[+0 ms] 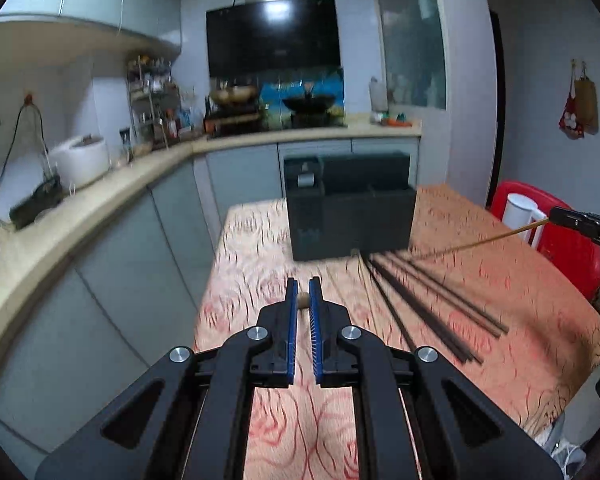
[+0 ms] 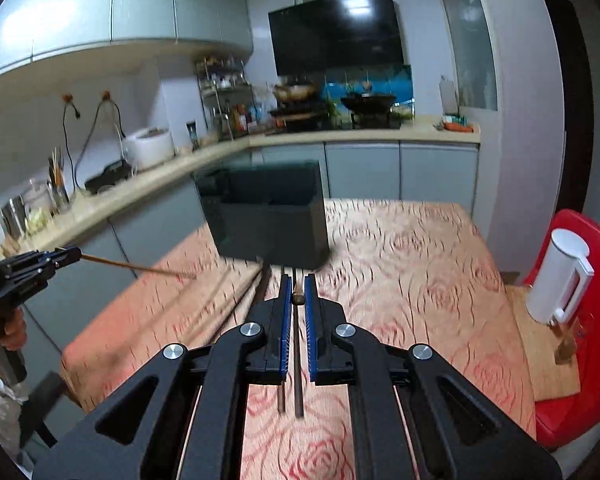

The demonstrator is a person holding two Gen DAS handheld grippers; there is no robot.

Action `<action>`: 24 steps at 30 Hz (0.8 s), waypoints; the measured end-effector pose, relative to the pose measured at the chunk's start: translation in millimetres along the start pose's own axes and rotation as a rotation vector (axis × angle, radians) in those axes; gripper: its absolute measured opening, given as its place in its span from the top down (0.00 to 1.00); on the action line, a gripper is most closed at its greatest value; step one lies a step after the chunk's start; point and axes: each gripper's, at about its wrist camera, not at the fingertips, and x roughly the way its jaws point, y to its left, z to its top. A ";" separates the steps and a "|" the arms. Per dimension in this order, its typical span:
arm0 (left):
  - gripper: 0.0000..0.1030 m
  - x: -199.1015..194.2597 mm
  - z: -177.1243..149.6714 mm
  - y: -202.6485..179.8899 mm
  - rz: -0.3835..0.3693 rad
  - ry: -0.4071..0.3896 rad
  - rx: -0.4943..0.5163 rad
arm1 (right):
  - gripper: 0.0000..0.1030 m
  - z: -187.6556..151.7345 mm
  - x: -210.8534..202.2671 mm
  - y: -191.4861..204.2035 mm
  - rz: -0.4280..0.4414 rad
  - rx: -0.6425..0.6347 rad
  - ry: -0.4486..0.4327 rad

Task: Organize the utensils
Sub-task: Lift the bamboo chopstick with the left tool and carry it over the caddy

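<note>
1 light wooden chopstick is pinched in the right gripper, tip low over the tablecloth. The left gripper likewise pinches a wooden chopstick. Dark chopsticks lie loose before the black organizer box. Recommendation: raise each tip above the box rim, align upright over 1 compartment, then release.

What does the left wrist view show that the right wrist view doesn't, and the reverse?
Only the left wrist view shows the dark chopsticks spread on the tablecloth and hanging bags on the wall. Only the right wrist view shows the utensil jar on the counter and the white kettle's full body. Both show the black organizer box, the range hood, the red chair, and each gripper, left and right, shut on a wooden chopstick.
</note>
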 end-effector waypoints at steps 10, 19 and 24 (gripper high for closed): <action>0.94 12.9 52.8 3.2 -0.018 -0.063 0.016 | 0.93 49.8 12.5 7.2 0.019 -0.016 -0.057; 0.94 23.3 86.9 13.7 -0.040 -0.071 0.009 | 0.93 87.9 24.6 7.7 0.033 -0.014 -0.073; 0.94 27.5 105.1 16.6 -0.062 -0.061 0.007 | 0.93 111.4 26.0 10.7 0.039 -0.028 -0.083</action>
